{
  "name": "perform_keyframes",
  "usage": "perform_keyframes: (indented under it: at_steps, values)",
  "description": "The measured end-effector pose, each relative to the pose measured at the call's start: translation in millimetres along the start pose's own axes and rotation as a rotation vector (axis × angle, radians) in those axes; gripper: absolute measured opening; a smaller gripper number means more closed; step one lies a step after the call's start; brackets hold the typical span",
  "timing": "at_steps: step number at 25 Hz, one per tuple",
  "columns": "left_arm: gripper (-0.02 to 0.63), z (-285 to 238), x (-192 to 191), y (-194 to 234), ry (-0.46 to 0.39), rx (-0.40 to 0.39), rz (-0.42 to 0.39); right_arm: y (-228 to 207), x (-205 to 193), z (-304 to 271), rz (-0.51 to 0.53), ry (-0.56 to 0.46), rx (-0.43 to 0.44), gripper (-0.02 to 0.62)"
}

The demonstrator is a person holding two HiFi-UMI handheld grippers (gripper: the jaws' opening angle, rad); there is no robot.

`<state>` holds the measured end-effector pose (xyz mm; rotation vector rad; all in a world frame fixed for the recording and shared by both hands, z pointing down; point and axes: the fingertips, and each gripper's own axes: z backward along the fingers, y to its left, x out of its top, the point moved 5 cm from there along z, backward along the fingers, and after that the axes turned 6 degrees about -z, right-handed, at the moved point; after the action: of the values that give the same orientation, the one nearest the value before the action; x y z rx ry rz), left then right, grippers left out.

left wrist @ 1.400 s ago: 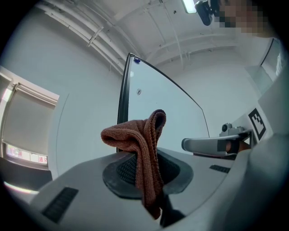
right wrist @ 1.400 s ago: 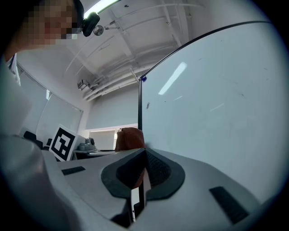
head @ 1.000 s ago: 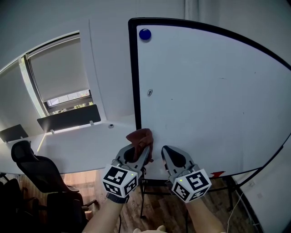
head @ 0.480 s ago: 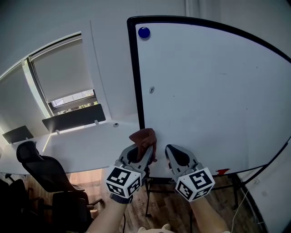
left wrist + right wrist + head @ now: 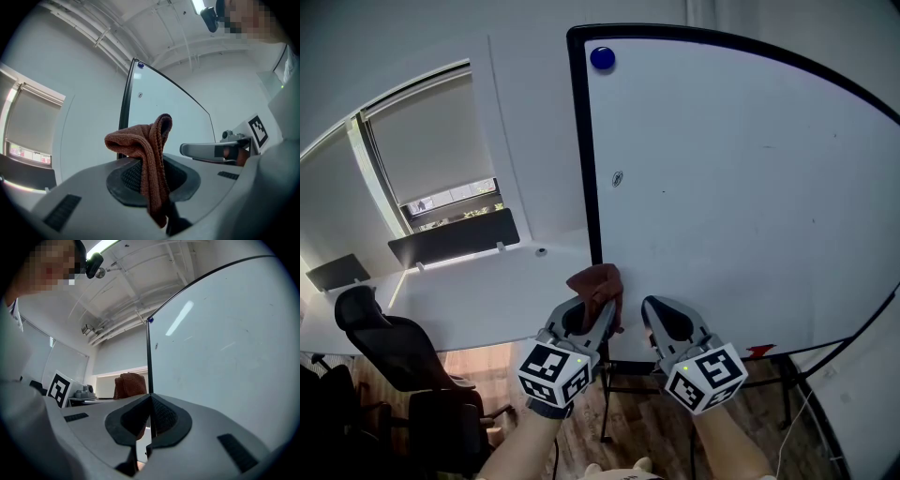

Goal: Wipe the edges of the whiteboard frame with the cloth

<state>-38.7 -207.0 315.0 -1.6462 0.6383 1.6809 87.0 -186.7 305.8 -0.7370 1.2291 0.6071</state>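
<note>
- Whiteboard (image 5: 741, 187): fills the right half of the head view, its white face nearly bare save a small dark mark (image 5: 618, 178) near the left side.
- Wall (image 5: 525, 112): pale, to the left of the whiteboard. It carries a window with its blind (image 5: 427, 141) drawn most of the way down and a dark ledge (image 5: 455, 239) beneath it.
- Frame (image 5: 584, 150): a thin black band round the whiteboard. Its left edge runs straight down to the cloth, and the top edge curves away to the right.
- Chair (image 5: 384, 347): black, low at the left, on a wood floor (image 5: 637, 422).
- Left gripper (image 5: 595, 305): held up at the lower part of the frame's left edge. Its jaws are clamped tight on the cloth, which runs down between the two pads in the left gripper view.
- Right gripper (image 5: 654, 307): just beside the left one, in front of the whiteboard's face near its lower left. Its jaws are pressed together with nothing between them, as the right gripper view shows.
- Cloth (image 5: 595, 281): reddish-brown and knitted, folded over in a bunch that stands out past the left gripper's tips. It lies right at the frame's left edge, low on the whiteboard, though whether it presses on the frame cannot be told.
- Magnet (image 5: 602, 58): round and blue, on the whiteboard's top left corner, well apart from both grippers.
</note>
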Motion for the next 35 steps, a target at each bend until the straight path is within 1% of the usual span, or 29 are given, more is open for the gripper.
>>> perform_keyframes:
  at_steps: [9, 23, 35]
  values:
    - [0.066, -1.0, -8.5, 10.3, 0.021, 0.027, 0.000, 2.5, -2.1, -5.7, 0.003, 0.005, 0.004, 0.003]
    - [0.066, -4.4, -15.7, 15.0, 0.033, 0.036, -0.002, -1.4, -5.0, -7.7, -0.001, 0.001, 0.002, 0.003]
    - [0.066, -11.7, -40.6, 29.2, 0.078, 0.079, 0.019, -2.4, -15.2, -15.4, -0.012, 0.020, 0.016, 0.003]
